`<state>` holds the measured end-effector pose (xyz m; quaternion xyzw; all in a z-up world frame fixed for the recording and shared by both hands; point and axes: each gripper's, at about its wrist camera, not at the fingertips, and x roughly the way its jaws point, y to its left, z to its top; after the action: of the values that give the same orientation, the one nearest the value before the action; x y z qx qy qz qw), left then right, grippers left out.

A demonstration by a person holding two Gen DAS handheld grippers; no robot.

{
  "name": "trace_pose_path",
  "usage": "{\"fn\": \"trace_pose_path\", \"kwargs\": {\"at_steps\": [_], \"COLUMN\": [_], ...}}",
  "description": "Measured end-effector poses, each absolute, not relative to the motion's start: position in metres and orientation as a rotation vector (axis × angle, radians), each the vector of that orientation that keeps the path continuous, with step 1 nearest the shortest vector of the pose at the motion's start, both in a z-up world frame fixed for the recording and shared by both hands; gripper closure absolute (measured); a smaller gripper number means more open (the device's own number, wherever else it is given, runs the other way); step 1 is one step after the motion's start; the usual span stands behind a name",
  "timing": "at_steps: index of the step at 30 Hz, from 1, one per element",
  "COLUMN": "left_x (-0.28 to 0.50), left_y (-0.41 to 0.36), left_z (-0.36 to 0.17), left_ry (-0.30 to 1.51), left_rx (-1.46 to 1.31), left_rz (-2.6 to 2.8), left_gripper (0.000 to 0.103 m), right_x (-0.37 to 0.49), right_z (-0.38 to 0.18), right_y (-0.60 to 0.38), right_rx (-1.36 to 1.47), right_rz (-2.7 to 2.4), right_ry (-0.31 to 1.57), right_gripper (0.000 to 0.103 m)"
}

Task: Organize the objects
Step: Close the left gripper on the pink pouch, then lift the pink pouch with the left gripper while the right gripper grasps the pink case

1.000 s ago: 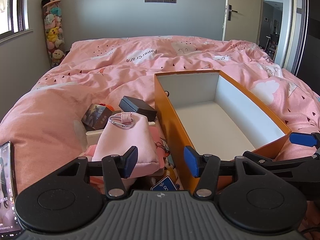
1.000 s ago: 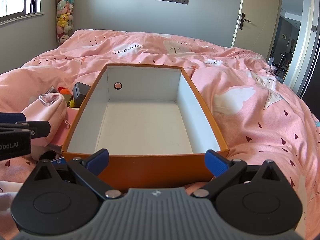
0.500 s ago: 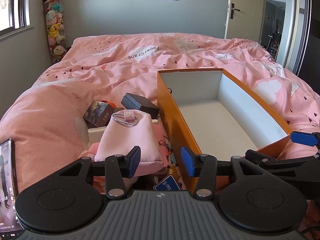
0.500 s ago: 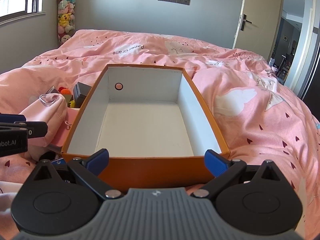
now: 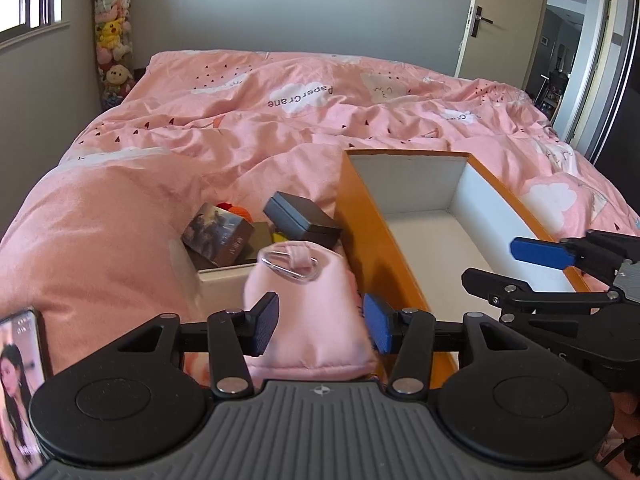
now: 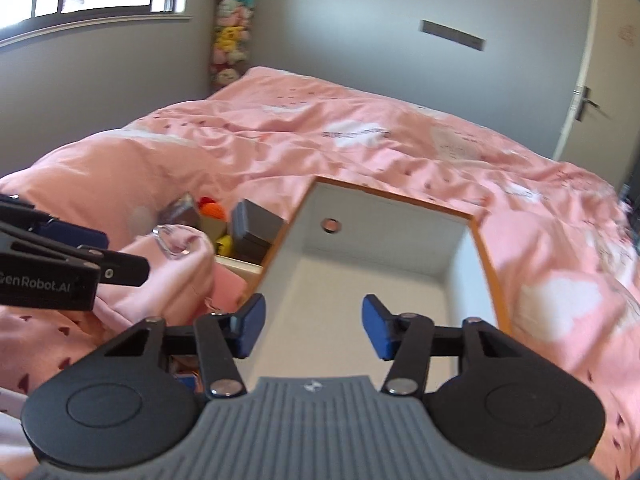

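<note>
Your left gripper (image 5: 320, 326) has its blue-padded fingers (image 5: 264, 322) on either side of the soft pink fabric pouch with a clear carabiner clip (image 5: 308, 304). They are opening, and the blur keeps you from telling whether the pads press on the cloth.

Your right gripper (image 6: 314, 330) is closing with nothing between its fingers (image 6: 378, 330); behind the gap lies only the bare white floor of the orange cardboard box with a white inside (image 6: 490, 276).

Take that box as your landmark. The pouch sits just beside its left wall, on the pink patterned bed quilt (image 5: 280, 136). Behind the pouch, also left of the box, a shallow white tray (image 5: 224, 276) holds a dark grey hinged case (image 5: 300, 220) leaning close to the box's wall, a small printed picture box (image 5: 218, 236) tilted beside it, and something orange and red (image 5: 236, 210) behind that. Well left of the box, at the view's edge, a lit phone screen (image 5: 20, 392) lies on the quilt.
</note>
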<state>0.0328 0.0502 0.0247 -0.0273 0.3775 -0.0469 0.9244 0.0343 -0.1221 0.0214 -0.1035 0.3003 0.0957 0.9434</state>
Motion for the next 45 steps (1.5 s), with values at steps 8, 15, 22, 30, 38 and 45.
{"fn": "trace_pose_path", "kwargs": {"at_steps": [8, 15, 22, 30, 38, 45], "left_x": [0.066, 0.087, 0.093, 0.091, 0.077, 0.068], "left_y": [0.085, 0.1, 0.097, 0.092, 0.097, 0.103], "left_z": [0.012, -0.012, -0.026, -0.026, -0.004, 0.025], "left_ry": [0.895, 0.998, 0.999, 0.973, 0.867, 0.775], "left_rx": [-0.128, -0.28, -0.357, -0.383, -0.371, -0.217], "left_rz": [-0.082, -0.109, -0.112, -0.087, -0.033, 0.077], "left_gripper": [0.032, 0.031, 0.028, 0.04, 0.067, 0.068], "right_x": [0.071, 0.082, 0.088, 0.09, 0.09, 0.09], "right_z": [0.017, 0.006, -0.006, -0.011, -0.005, 0.006], "right_y": [-0.082, -0.057, -0.053, -0.049, -0.054, -0.05], "right_rx": [-0.292, -0.437, -0.519, -0.523, -0.48, -0.411], "right_rz": [0.39, 0.473, 0.461, 0.439, 0.434, 0.439], "right_ry": [0.671, 0.685, 0.678, 0.688, 0.691, 0.697], "right_gripper": [0.08, 0.082, 0.082, 0.086, 0.085, 0.078]}}
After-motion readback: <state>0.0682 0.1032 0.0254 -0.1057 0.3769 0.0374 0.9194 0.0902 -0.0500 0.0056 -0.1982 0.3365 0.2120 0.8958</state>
